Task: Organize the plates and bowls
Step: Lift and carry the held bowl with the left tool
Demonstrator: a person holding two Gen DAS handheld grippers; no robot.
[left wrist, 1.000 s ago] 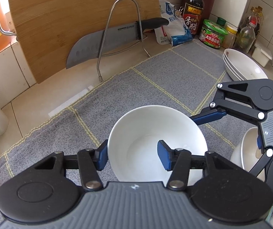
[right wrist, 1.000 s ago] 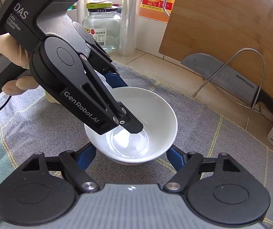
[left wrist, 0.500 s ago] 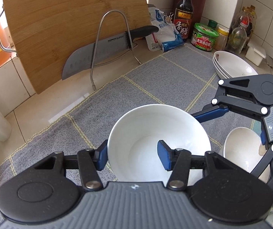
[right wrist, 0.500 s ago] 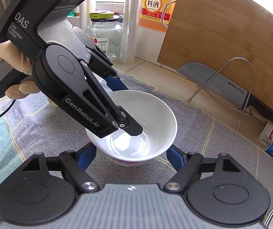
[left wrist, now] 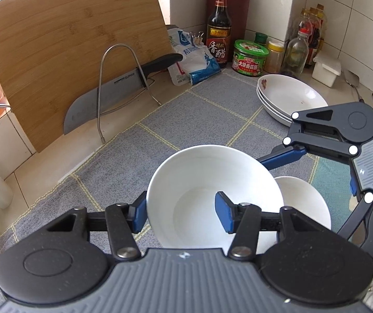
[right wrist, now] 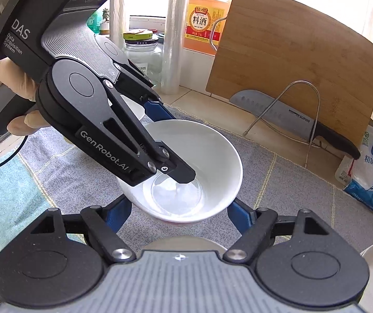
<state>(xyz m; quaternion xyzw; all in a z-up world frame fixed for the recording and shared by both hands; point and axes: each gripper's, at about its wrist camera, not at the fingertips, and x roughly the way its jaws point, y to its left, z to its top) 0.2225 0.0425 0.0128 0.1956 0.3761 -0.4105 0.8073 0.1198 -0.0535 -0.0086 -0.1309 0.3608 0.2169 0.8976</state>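
My left gripper [left wrist: 180, 210] pinches the white bowl's [left wrist: 207, 177] rim, carrying it above the mat [left wrist: 186, 120] over a second bowl [left wrist: 306, 200]. My right gripper [right wrist: 178, 210] hangs spread wide, empty. A thin rim grip may slip, clashing bowls.

Bright daylight, blown-out upper corners, sharp focus, fisheye-bent edges.

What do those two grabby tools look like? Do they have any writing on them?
Both are black with grey ribbed tops and blue finger pads. The left tool says DAS and GenRobot.AI in white, trails a black cable, and a pale glove holds it. The right tool looks alike.
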